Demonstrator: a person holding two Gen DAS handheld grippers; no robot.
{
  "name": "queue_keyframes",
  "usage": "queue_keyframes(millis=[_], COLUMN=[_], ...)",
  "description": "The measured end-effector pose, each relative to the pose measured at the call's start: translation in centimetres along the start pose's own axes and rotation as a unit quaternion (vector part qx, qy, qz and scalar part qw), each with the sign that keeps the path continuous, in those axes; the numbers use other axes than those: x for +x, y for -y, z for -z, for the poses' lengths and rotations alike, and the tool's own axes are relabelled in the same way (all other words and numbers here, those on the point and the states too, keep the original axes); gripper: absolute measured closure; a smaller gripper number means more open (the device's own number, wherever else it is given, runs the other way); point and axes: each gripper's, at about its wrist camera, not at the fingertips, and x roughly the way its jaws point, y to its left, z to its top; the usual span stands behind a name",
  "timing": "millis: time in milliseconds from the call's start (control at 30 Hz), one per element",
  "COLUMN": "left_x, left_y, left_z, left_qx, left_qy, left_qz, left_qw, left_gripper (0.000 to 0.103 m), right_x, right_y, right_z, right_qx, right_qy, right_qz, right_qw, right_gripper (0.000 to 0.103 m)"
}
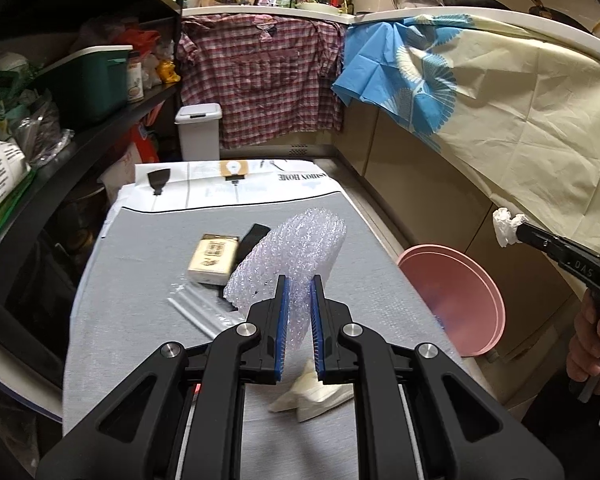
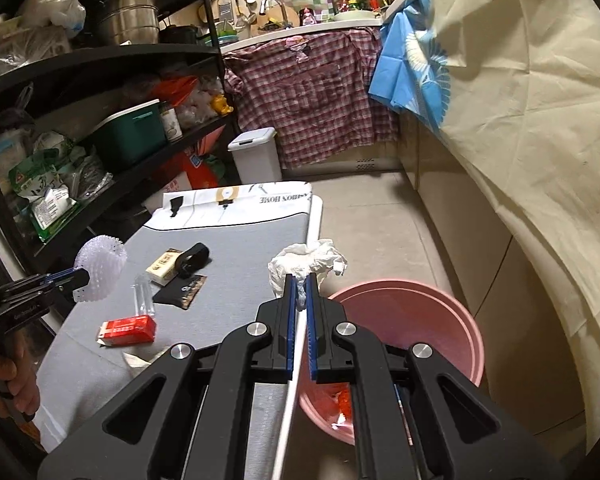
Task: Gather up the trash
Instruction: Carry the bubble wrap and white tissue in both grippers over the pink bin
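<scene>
My left hand-held gripper (image 1: pixel 300 284) clenches a bubble wrap roll (image 1: pixel 296 256) above the table (image 1: pixel 140 280), long axis running away from me | only the right view shows the red box (image 2: pixel 127 330) | my right hand-held gripper (image 2: pixel 300 286) pinches crumpled white tissue (image 2: pixel 306 260) beside the pink basin (image 2: pixel 440 312).

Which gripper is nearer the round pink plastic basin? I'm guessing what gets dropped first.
Right. The right gripper hangs just beside the round pink plastic basin; the left gripper is over the table, farther away.
</scene>
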Motion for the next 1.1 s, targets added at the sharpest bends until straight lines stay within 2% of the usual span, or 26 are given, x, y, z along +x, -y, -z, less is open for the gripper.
queue_keyframes(millis=[533, 1100], left_x=[3.0, 6.9], left_y=[5.9, 14.8], left_z=[-1.1, -2.8], left_qx=[0.018, 0.068], left_qy=[-0.013, -0.028], left_qz=[0.025, 0.088], left_qw=[0.9994, 0.9934], left_gripper=[0.092, 0.092], right_x=[-0.2, 1.0], right_y=[4.2, 8.2], right_z=[-0.4, -0.3], right_qx=[0.051, 0.1], right_qy=[0.01, -0.021], right_qz=[0.014, 0.066], right_qw=[0.999, 0.993], right_gripper=[0.097, 0.097])
